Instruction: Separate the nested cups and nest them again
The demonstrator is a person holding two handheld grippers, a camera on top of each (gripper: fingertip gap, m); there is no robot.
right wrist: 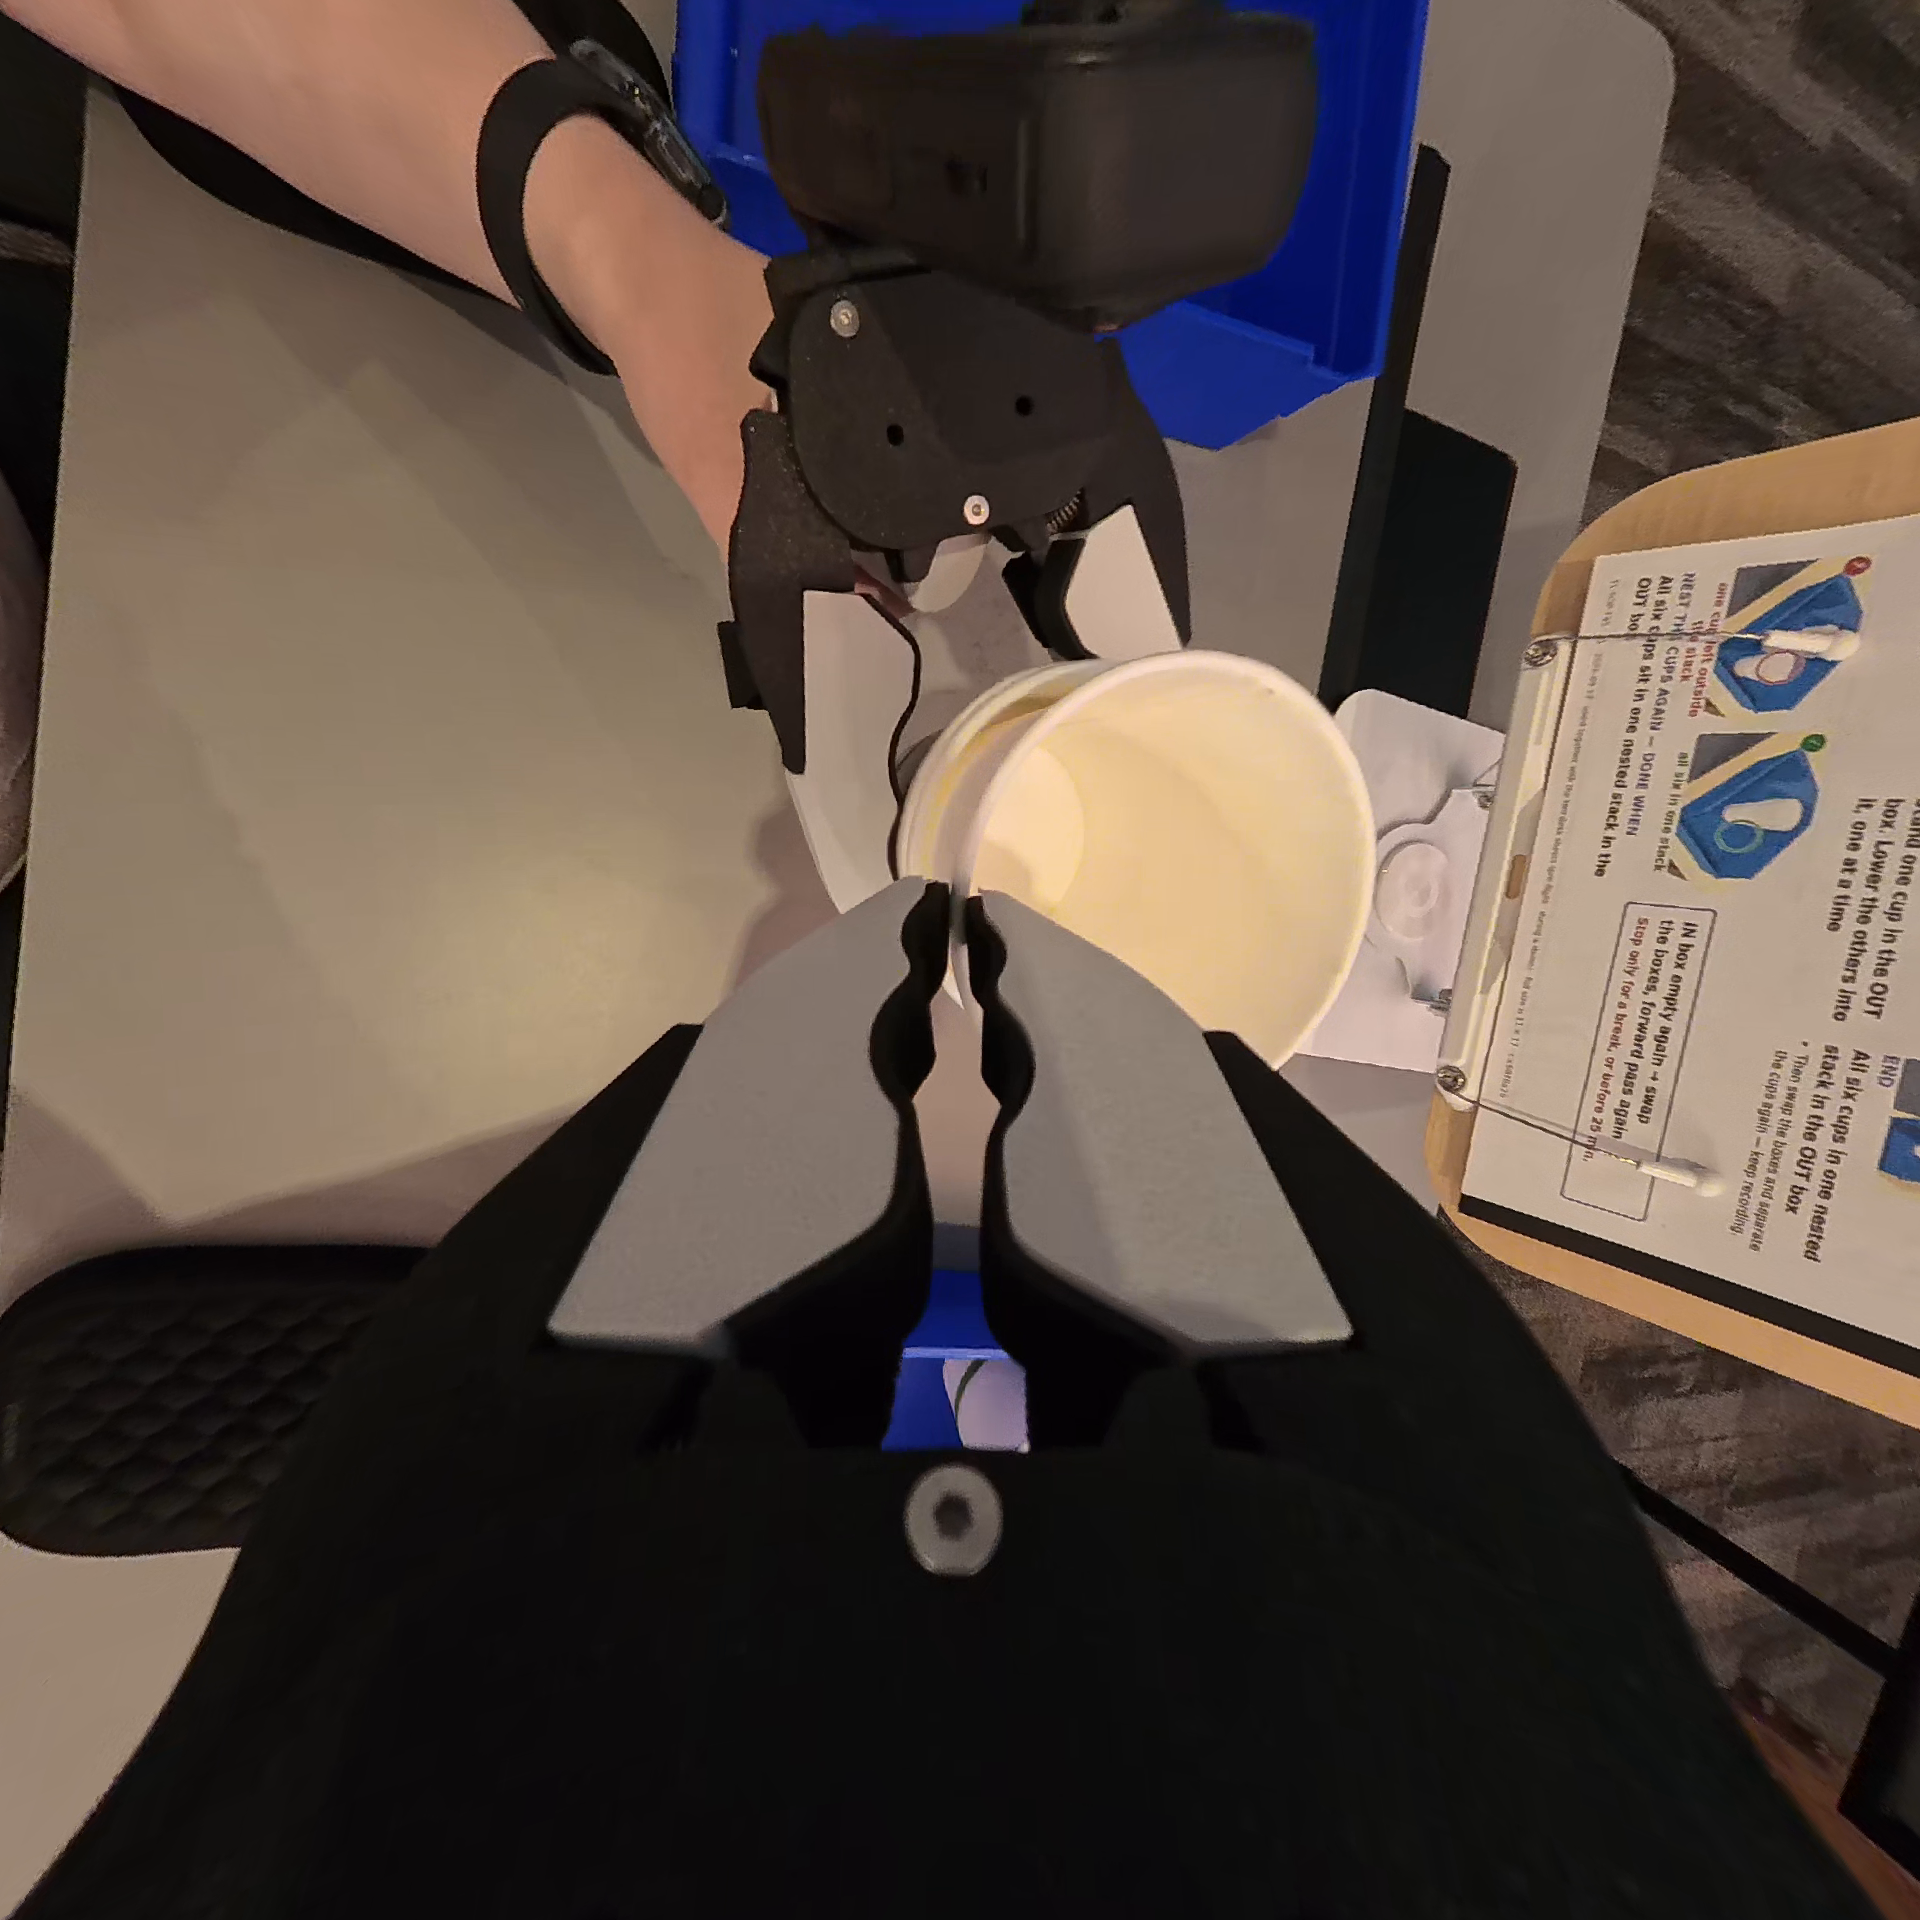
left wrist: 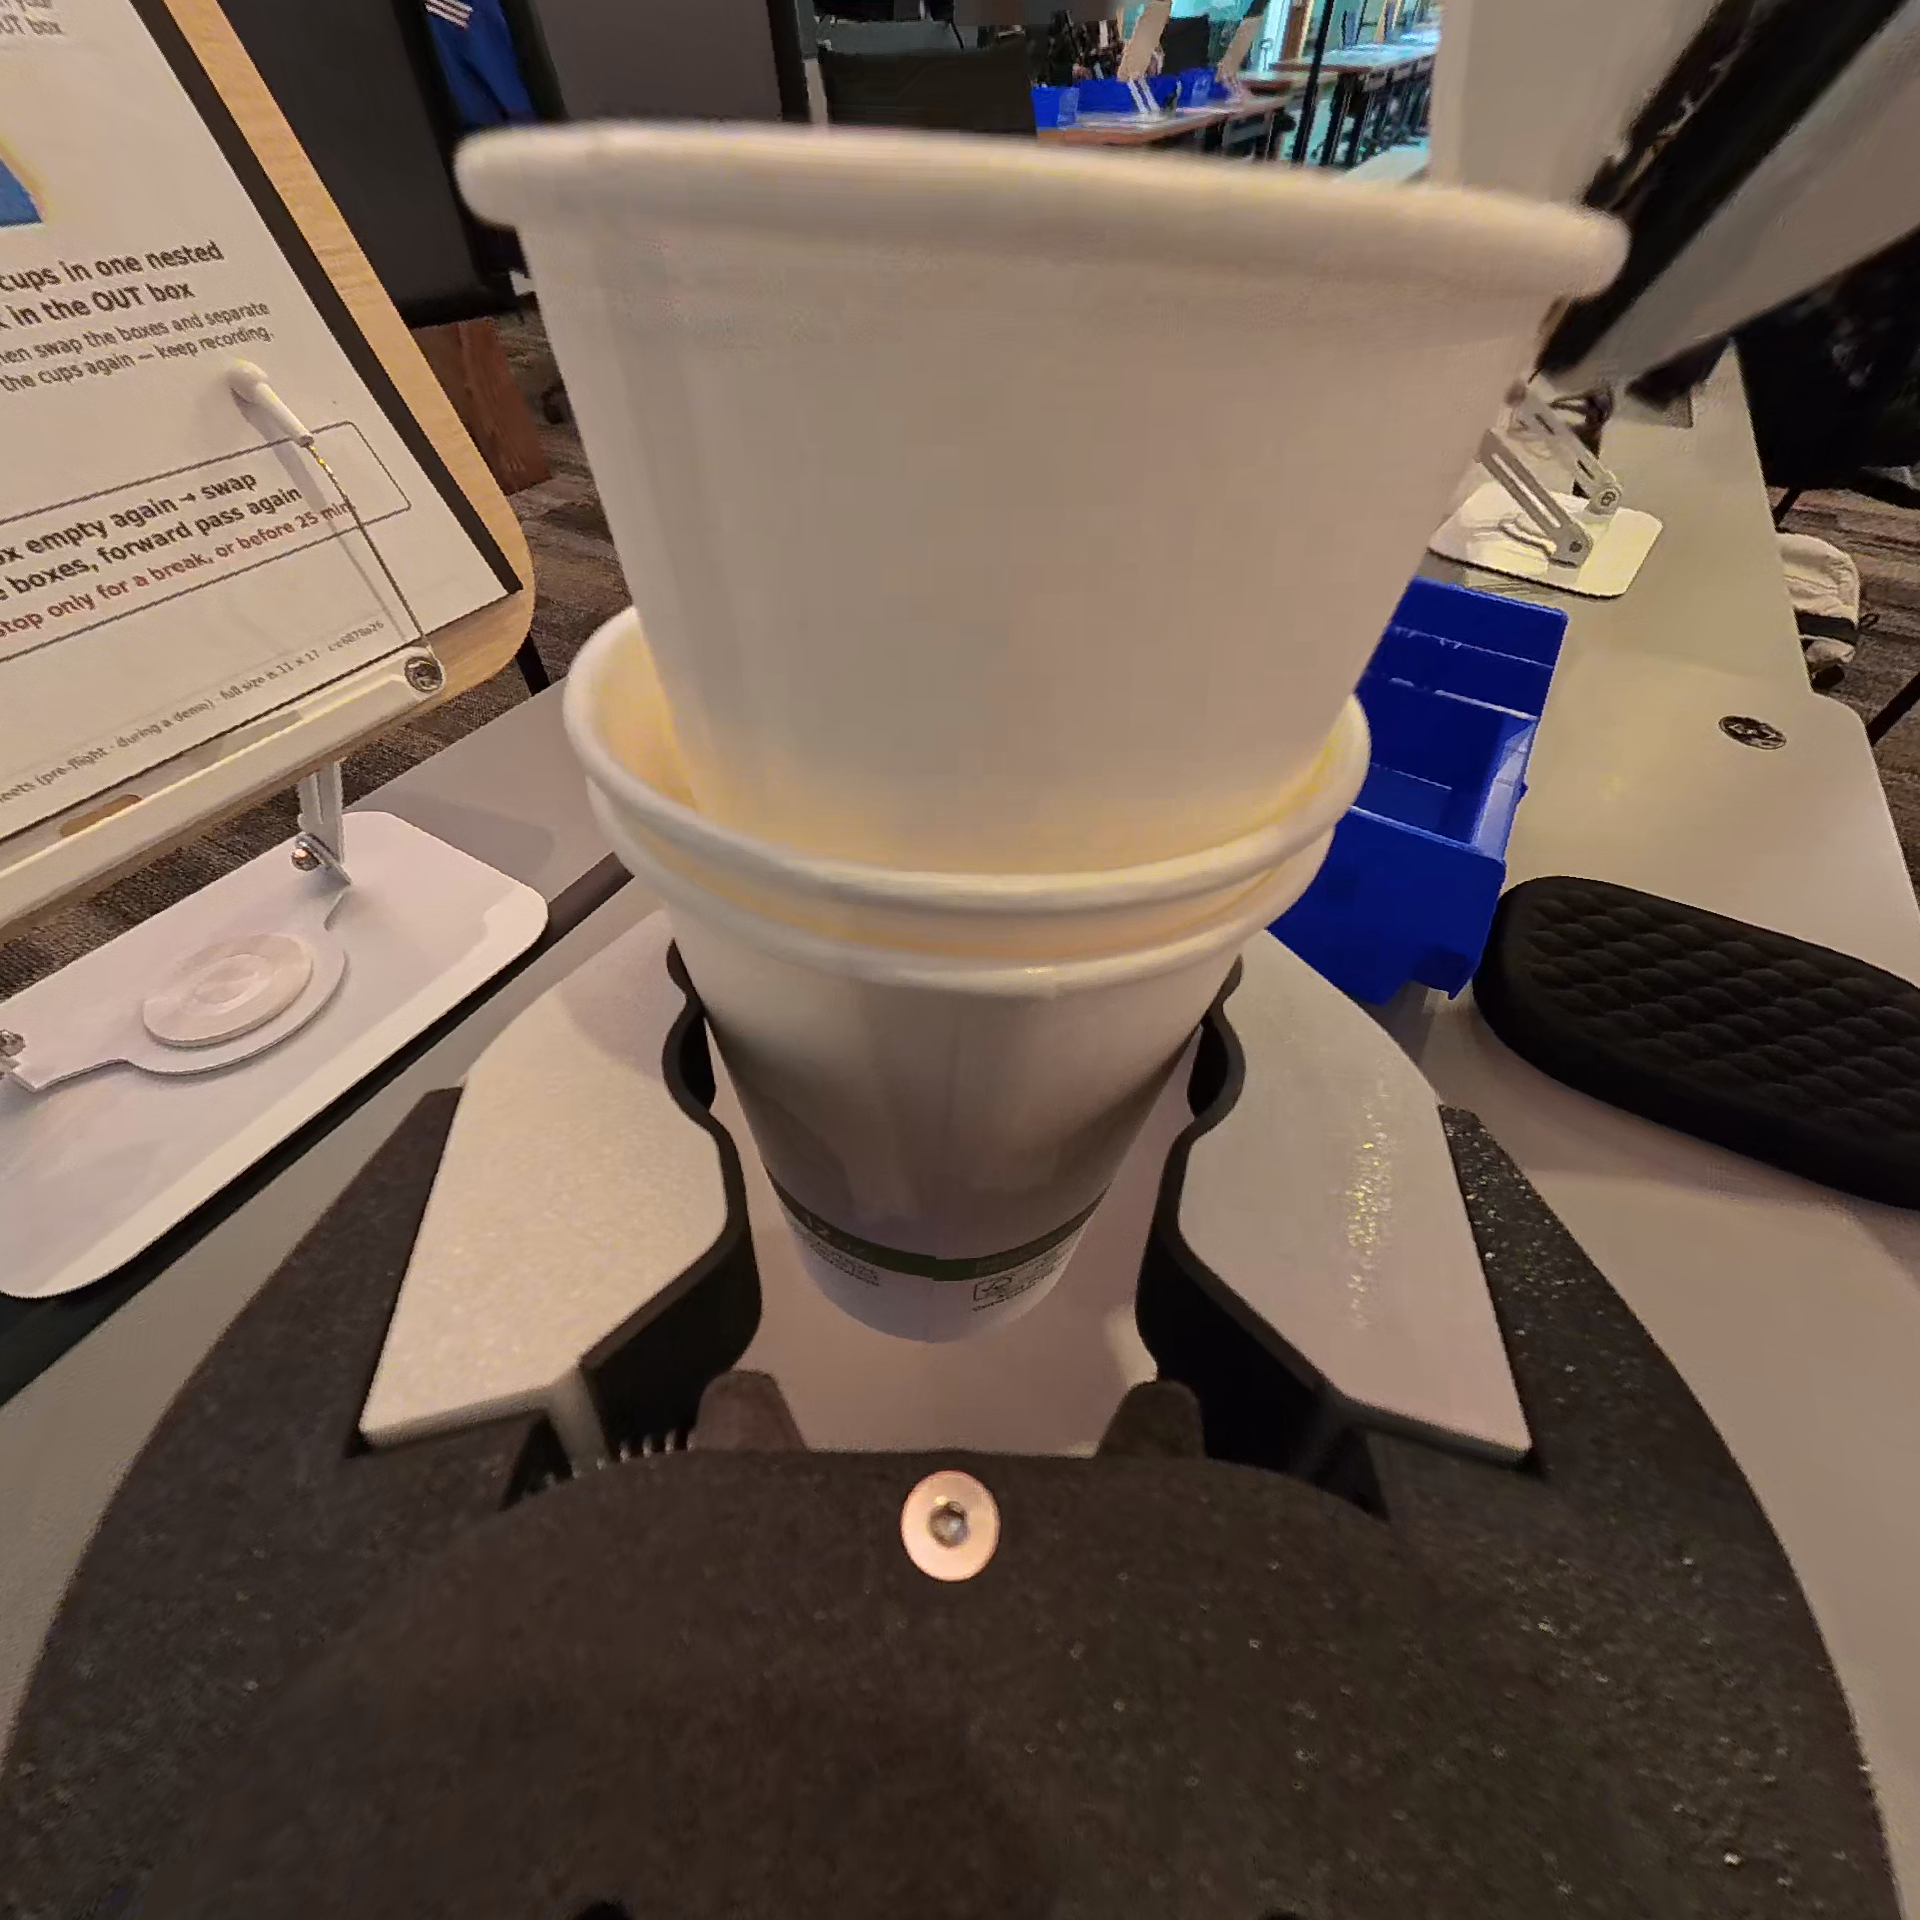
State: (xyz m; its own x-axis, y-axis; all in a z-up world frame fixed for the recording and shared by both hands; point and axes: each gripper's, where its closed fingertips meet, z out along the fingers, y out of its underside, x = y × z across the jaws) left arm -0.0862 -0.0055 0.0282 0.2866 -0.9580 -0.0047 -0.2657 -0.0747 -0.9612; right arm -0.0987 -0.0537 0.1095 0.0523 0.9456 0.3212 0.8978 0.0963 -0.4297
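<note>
Lifting top cup (right wrist: 1164,831) by its rim, right gripper (right wrist: 961,914) pinched shut there; left gripper (left wrist: 951,1049) clamped around stack of 2 cups (left wrist: 935,1091) above table (left wrist: 1714,1351). Probably separating; next: pull straight apart.

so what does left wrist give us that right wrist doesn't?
Left wrist only: the side of the stack, with the left gripper shut on its lower cups and the green band near the base, and how far the top cup stands proud of the rims below.

Right wrist only: the top cup's open mouth and empty inside, the right gripper pinching its rim, and the person's forearm with a black strap.

Both: the cups, a blue bin, the instruction board, the grey table.
</note>
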